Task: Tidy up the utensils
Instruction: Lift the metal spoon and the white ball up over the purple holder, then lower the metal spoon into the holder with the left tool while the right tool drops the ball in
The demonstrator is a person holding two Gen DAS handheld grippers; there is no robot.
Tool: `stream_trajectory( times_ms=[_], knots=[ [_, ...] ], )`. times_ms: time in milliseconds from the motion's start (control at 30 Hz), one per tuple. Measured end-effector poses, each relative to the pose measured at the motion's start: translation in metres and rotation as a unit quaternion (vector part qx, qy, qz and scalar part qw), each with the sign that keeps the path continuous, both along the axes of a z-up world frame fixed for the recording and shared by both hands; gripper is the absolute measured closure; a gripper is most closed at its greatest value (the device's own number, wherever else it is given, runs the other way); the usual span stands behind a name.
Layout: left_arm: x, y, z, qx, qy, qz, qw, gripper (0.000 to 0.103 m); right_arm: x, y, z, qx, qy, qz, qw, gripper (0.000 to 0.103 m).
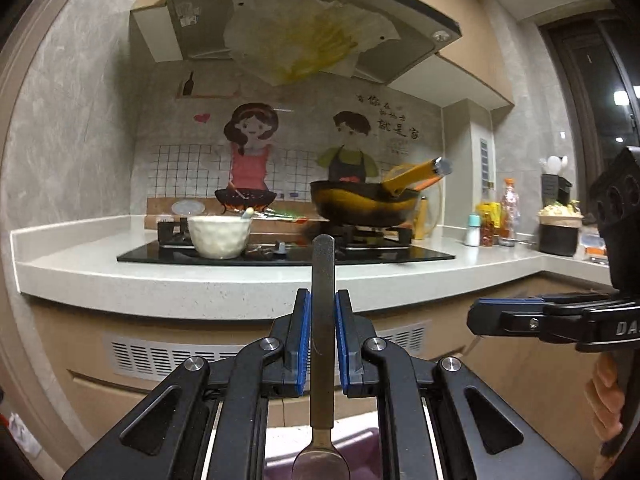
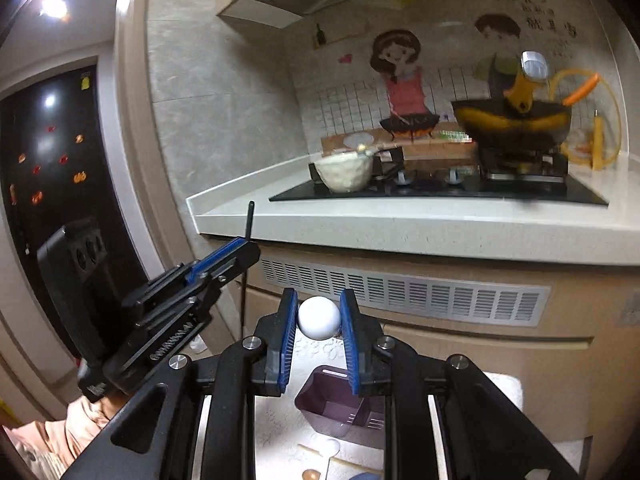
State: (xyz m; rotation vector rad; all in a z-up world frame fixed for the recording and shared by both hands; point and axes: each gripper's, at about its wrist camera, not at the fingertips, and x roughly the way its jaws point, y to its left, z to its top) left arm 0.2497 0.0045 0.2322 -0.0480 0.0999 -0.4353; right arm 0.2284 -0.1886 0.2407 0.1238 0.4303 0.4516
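Spoon (image 1: 323,320) upright between left gripper (image 1: 322,336) pads, handle up, bowl end down. Ball-shaped utensil end (image 2: 319,317) between right gripper (image 2: 319,334) pads, above bin (image 2: 340,406) on the floor mat (image 2: 280,420). More utensils (image 2: 326,456) on mat just before bin. Right gripper right of left one. Beyond both, counter (image 1: 240,280) bearing stove (image 1: 400,254): bowl (image 1: 219,236) on stove's left, wok (image 1: 362,202) on right burner. Bottles (image 1: 496,220) on counter further right.

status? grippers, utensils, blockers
Left gripper shut on metal spoon. Right gripper shut on white spoon. Purple bin below, nothing blocking.
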Motion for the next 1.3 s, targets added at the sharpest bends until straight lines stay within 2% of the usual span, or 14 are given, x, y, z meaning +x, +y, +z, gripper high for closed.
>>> stream_trajectory(
  times_ms=[133, 333, 500, 600, 700, 833, 1000, 1067, 1133, 1200, 1300],
  knots=[
    [0.032, -0.020, -0.036, 0.000, 0.026, 0.007, 0.9996, 0.091, 0.030, -0.007, -0.031, 0.007, 0.035, -0.007, 0.999, 0.083],
    [0.064, -0.040, -0.092, 0.007, 0.051, 0.016, 0.9986, 0.091, 0.076, -0.013, -0.100, 0.018, 0.110, -0.008, 0.994, 0.083],
    [0.077, -0.040, -0.141, -0.002, 0.087, 0.031, 0.9957, 0.091, 0.096, -0.012, -0.151, 0.036, 0.164, -0.003, 0.986, 0.083],
    [0.082, -0.039, -0.166, -0.005, 0.105, 0.039, 0.9937, 0.091, 0.099, -0.008, -0.176, 0.033, 0.182, -0.011, 0.983, 0.083],
    [0.082, -0.041, -0.186, 0.001, 0.118, 0.048, 0.9919, 0.091, 0.096, 0.000, -0.191, 0.006, 0.178, -0.031, 0.983, 0.083],
    [0.081, -0.038, -0.206, -0.006, 0.154, 0.054, 0.9865, 0.090, 0.085, 0.007, -0.210, -0.014, 0.182, -0.040, 0.982, 0.083],
    [0.080, -0.039, -0.217, 0.007, 0.198, 0.042, 0.9793, 0.087, 0.068, 0.018, -0.213, -0.067, 0.150, -0.055, 0.985, 0.080],
    [0.073, -0.035, -0.216, 0.002, 0.204, 0.042, 0.9781, 0.080, 0.061, 0.021, -0.209, -0.081, 0.138, -0.058, 0.985, 0.074],
    [0.063, -0.028, -0.213, -0.011, 0.210, 0.044, 0.9767, 0.067, 0.052, 0.023, -0.203, -0.088, 0.121, -0.065, 0.987, 0.059],
    [0.050, -0.024, -0.208, -0.015, 0.212, 0.048, 0.9760, 0.063, 0.039, 0.019, -0.194, -0.096, 0.103, -0.076, 0.987, 0.051],
    [0.029, -0.020, -0.205, 0.013, 0.216, 0.057, 0.9746, 0.052, 0.022, 0.012, -0.190, -0.104, 0.086, -0.093, 0.986, 0.050]
  ],
)
